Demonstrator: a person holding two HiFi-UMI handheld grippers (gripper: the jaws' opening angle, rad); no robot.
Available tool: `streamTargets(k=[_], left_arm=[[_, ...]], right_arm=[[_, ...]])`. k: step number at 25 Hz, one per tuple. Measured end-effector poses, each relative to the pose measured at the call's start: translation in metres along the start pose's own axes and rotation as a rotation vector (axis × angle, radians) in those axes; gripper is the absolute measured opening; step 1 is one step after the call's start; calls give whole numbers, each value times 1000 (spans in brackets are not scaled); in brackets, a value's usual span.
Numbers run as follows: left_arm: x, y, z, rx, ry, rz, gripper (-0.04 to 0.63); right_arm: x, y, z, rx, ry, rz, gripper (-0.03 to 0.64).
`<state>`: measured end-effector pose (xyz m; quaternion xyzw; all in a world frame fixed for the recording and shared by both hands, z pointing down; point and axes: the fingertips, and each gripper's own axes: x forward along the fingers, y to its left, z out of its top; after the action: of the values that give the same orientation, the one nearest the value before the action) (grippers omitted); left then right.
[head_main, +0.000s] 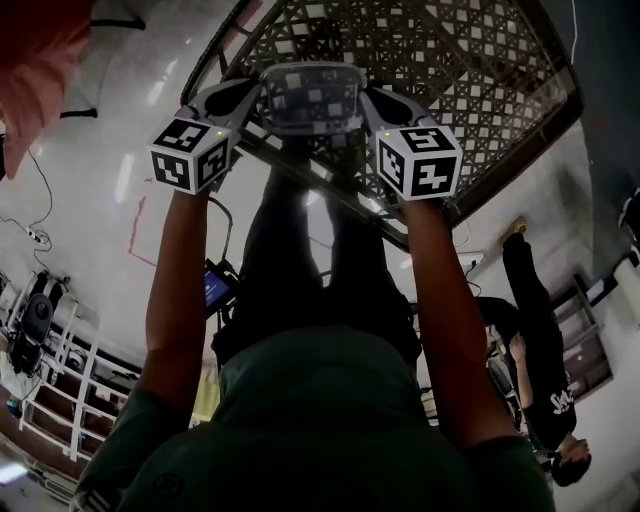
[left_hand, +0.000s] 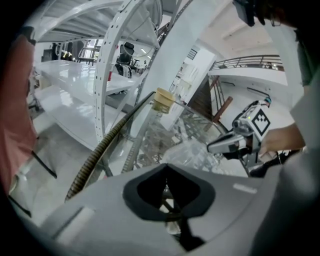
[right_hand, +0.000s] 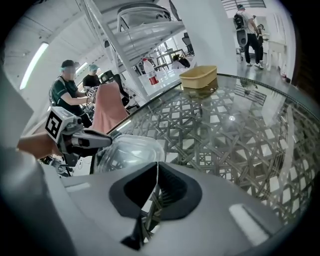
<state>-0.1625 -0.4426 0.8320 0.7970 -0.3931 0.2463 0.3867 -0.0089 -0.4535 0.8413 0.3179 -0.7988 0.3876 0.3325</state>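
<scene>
left claw: the left gripper (head_main: 256, 97) is pinched down to a slit on one side of the clear plastic container (head_main: 312, 98), with its edge in the jaws as far as I can make out
right claw: the right gripper (head_main: 369, 100) is the same deal, jaws nearly together with the thin rim running between them on the opposite side
where it is: the container hangs between the two claws at the near edge of the glass table (head_main: 480, 90); can't tell if its bottom touches the glass
slip risk: honestly each claw only has a sliver of thin, slick plastic, so one side could pop free and the container would swing or drop
squash risk: the walls look flimsy, so pushing the claws toward each other would probably buckle it
pull risk: spreading them apart could flex the rim right out of the jaws
tilt risk: one hand going higher tips it; can't see whether anything's inside
edge risk: it's right by the table rim, so a drop may go to the floor
neighbours: the tan basket (right_hand: 199, 76) sits well apart across the table, no worry there
</scene>
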Motion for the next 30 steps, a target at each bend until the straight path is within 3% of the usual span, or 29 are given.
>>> streamTargets(k=[9, 19, 22, 27, 30], left_arm=[[4, -21, 8, 15, 5, -41, 0], [-24, -11, 17, -9, -60, 61, 2], [-30, -9, 8, -62, -68, 82, 27], [-17, -17, -24, -257, -28, 7, 114], [-12, -25, -34, -285, -21, -3, 102]], right_arm=[[-9, 12, 11, -29, -24, -32, 3], [-39, 29, 35, -87, -84, -48, 2], [-47, 33, 39, -75, -93, -43, 2], [-54, 39, 44, -84, -97, -39, 2], [-56, 44, 42, -94, -98, -30, 2]])
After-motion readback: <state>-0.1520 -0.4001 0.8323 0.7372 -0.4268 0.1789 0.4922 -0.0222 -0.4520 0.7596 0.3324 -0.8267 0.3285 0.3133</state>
